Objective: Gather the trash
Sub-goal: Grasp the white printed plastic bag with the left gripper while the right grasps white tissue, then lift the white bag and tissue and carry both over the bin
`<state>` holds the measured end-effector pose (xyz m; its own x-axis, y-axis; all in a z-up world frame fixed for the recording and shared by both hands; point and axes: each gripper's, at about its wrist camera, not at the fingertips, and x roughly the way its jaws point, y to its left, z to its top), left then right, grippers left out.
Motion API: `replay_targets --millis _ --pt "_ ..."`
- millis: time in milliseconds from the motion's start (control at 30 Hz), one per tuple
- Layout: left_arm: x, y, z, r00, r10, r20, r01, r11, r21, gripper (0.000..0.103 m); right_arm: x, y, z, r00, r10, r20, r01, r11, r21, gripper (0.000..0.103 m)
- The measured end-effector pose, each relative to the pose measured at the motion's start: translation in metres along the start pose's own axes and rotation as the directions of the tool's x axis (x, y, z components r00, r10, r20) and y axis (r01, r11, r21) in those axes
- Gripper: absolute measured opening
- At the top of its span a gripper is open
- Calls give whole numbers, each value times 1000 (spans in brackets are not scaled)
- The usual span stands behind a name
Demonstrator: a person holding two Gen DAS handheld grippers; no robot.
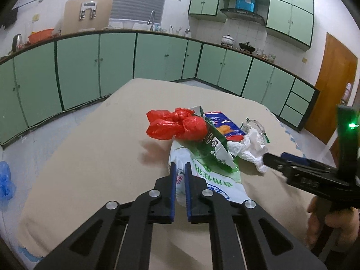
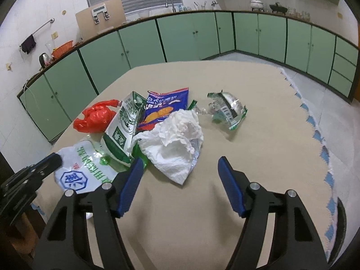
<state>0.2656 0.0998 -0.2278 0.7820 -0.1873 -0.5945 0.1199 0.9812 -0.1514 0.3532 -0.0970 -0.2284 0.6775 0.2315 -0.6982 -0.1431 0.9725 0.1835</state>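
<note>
Collecting had barely begun: my left tongs (image 1: 180, 168) pinched the white-and-green bag (image 1: 209, 180), my right tongs (image 2: 180, 164) stood spread before the crumpled white plastic (image 2: 175, 144); beyond lay the red bag (image 2: 94, 119), wrappers, uncollected.

The left gripper (image 1: 180, 168) has its jaws nearly closed, seemingly pinching the white-green bag (image 1: 209, 180) on the counter (image 1: 90, 157). A red bag (image 1: 175, 126), blue wrapper (image 1: 225, 126) and tissue (image 1: 249, 148) lie beyond.
</note>
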Motion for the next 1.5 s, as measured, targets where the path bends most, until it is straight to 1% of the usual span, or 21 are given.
replay_targets --millis 67,133,200,233,300,400,667,700,733,967,1200,1367,1500 --pt "-3 0 1 1000 -7 13 7 1000 1 7 4 0 2 1000 3 -4 -3 1000 9 64" --pt "-5 0 1 1000 -12 18 12 1000 2 7 9 -2 4 1000 11 -13 -11 1000 22 59" --pt "-8 1 2 1000 -13 27 13 1000 -2 7 15 -4 5 999 24 -34 -23 999 28 45" --pt "-9 2 3 1000 -13 29 14 1000 -7 6 17 -4 5 999 31 -44 -30 999 24 40" --pt "-11 0 2 999 -10 30 11 1000 -8 6 15 -2 5 999 31 -42 -31 1000 4 17" --pt "-14 -1 5 1000 -5 30 6 1000 -7 6 5 0 4 999 34 -25 -35 999 -18 5" --pt "-46 -17 18 997 -9 80 9 1000 6 5 -39 -6 3 999 40 33 -39 999 -13 4" --pt "-51 -19 20 996 -9 86 9 1000 6 4 -44 -7 3 998 41 37 -40 999 -11 4" --pt "-56 -21 22 996 -11 91 10 1000 4 1 -53 -9 3 998 41 46 -41 999 -10 4" --pt "-79 -37 23 994 -19 108 17 1000 19 1 -95 -22 -8 996 28 82 -28 1000 -1 4" --pt "-109 -54 29 987 -11 159 5 999 42 1 -127 -39 -19 994 25 104 -28 999 28 4" --pt "-128 -66 34 983 -33 183 23 998 60 1 -153 -49 -23 991 32 133 -39 998 48 4" --pt "-135 -87 34 980 -72 187 55 994 94 1 -173 -57 -24 987 26 159 -35 998 53 4"
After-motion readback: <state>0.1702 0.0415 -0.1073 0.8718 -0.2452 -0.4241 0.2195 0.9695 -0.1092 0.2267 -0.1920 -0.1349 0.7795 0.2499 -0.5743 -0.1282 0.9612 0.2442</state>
